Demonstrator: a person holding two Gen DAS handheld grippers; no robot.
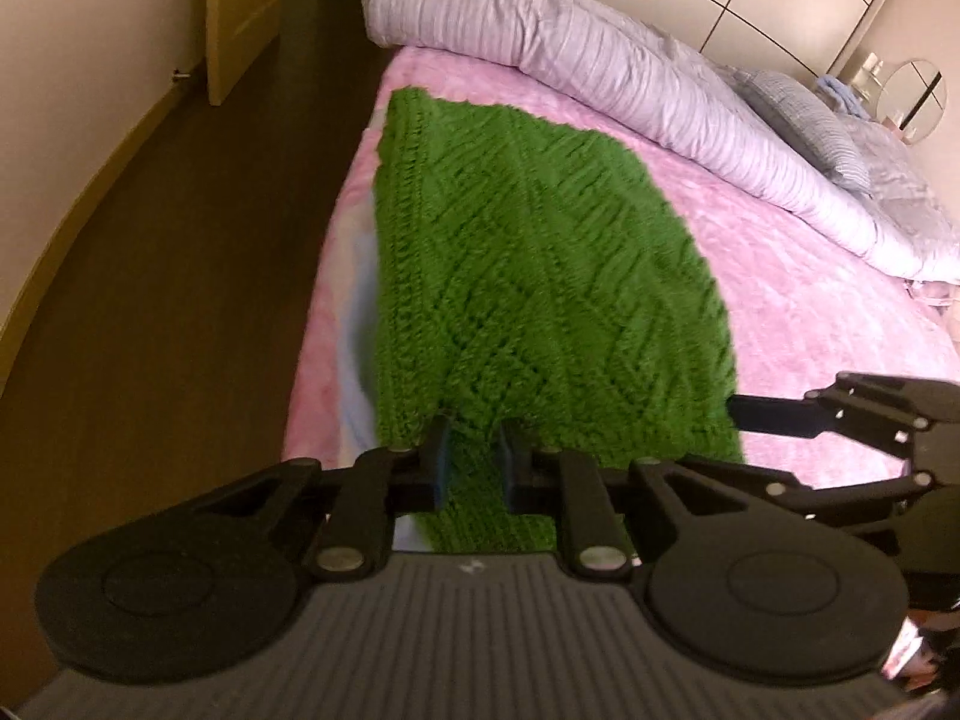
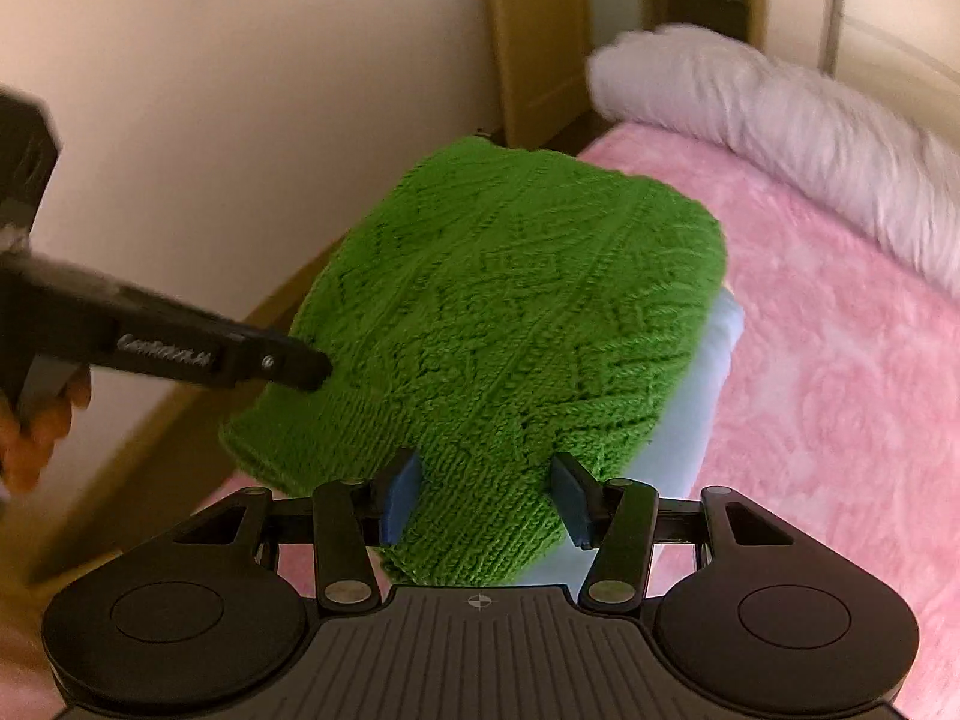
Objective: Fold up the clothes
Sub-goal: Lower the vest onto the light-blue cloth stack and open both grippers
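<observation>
A green knitted garment (image 1: 510,252) lies on the pink blanket (image 1: 780,312) close to the bed's left edge. In the left wrist view my left gripper (image 1: 475,462) is shut on a narrow bunch of the knit at its near end. In the right wrist view the same garment (image 2: 510,312) runs flat between the blue pads of my right gripper (image 2: 486,498), which stands open around it without squeezing. The left gripper (image 2: 312,369), held by a hand (image 2: 36,420), reaches the knit's left side there. The right gripper (image 1: 744,417) shows at the knit's right edge in the left wrist view.
A rolled lilac duvet (image 1: 600,72) and a pillow (image 1: 810,126) lie along the bed's far side. A pale blue patch (image 2: 708,372) shows under the knit. Dark floor (image 1: 180,240), a cream wall and a wooden door (image 1: 240,12) flank the bed's left edge.
</observation>
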